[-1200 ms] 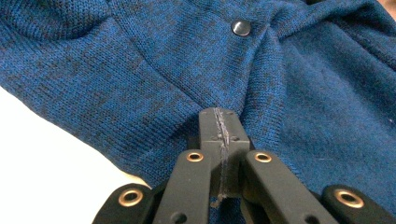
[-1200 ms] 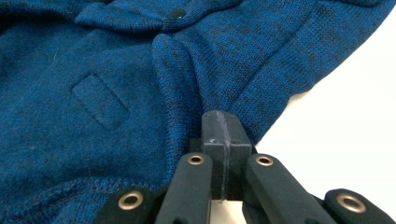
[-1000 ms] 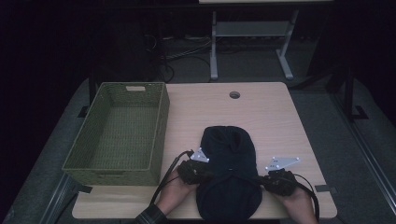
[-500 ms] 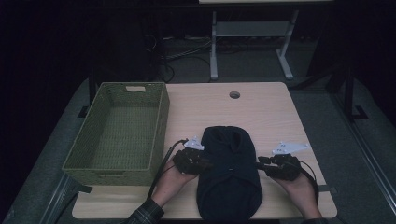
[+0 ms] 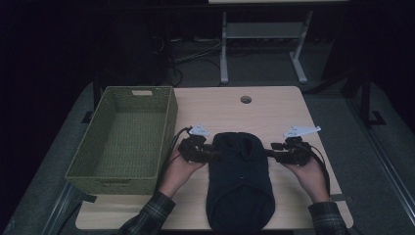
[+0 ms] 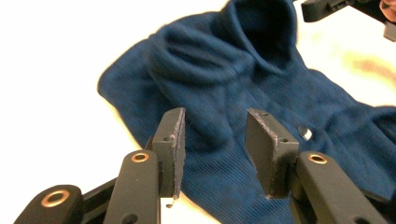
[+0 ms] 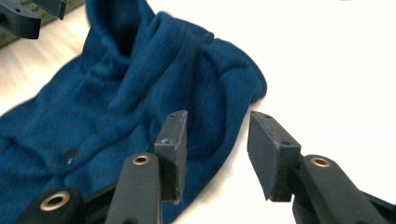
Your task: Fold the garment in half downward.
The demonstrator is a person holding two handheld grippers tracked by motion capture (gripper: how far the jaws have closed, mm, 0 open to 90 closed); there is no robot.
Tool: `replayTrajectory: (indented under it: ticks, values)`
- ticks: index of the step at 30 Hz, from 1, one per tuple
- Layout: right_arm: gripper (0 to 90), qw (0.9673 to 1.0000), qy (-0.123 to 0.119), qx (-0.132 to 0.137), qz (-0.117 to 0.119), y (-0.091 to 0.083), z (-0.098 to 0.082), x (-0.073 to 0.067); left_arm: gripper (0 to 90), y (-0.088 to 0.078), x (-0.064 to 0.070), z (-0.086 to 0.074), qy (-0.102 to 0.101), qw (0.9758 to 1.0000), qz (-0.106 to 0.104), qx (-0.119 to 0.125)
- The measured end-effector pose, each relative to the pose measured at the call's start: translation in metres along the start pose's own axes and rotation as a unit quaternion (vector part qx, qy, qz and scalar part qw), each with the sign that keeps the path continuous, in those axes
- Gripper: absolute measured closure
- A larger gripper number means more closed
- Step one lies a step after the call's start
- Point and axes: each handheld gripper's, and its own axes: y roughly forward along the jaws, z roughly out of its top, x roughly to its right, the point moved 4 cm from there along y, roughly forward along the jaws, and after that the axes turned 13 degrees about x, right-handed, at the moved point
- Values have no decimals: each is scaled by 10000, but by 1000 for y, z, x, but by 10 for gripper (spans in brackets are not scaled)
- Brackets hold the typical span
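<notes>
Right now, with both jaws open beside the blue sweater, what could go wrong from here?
1. The sweater hangs over the table's near edge; a tug toward the person may slide it off.
2. The left gripper and right gripper, jaws just opened with nothing between them, may on regrasping pinch only the bunched top layer and undo the fold.
3. The basket sits close to the left hand, so a sideways swing could bump it.
</notes>
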Motion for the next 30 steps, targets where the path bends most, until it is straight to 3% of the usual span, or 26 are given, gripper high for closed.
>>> replayTrajectory:
  ticks: [4, 8, 12, 15, 17, 22, 26, 30]
  values:
    - [569, 10000, 81, -4, -3, 10, 11, 9, 571, 4, -11, 11, -71, 9998, 117, 115]
    - [566, 9999, 112, 5, -38, 19, 21, 17, 571, 11, -22, 19, -278, 9990, 181, 314]
    - [566, 9998, 183, 108, 2, 25, 27, 23, 569, 19, -30, 21, -334, 9987, 270, 275]
    - [569, 9998, 182, 108, -54, 35, 32, 31, 569, 29, -44, 22, -423, 9975, 471, 312]
    - [562, 9997, 234, 35, -51, 40, 34, 35, 568, 33, -53, 23, -409, 9969, 612, 263]
    - [560, 9996, 255, 79, -79, 51, 39, 40, 557, 50, -70, 23, -458, 9963, 728, 63]
    - [551, 9996, 294, -11, -45, 61, 41, 43, 549, 63, -78, 18, -534, 9962, 681, -47]
    - [546, 9996, 289, -24, -49, 70, 39, 46, 535, 74, -77, 10, -610, 9964, 562, -198]
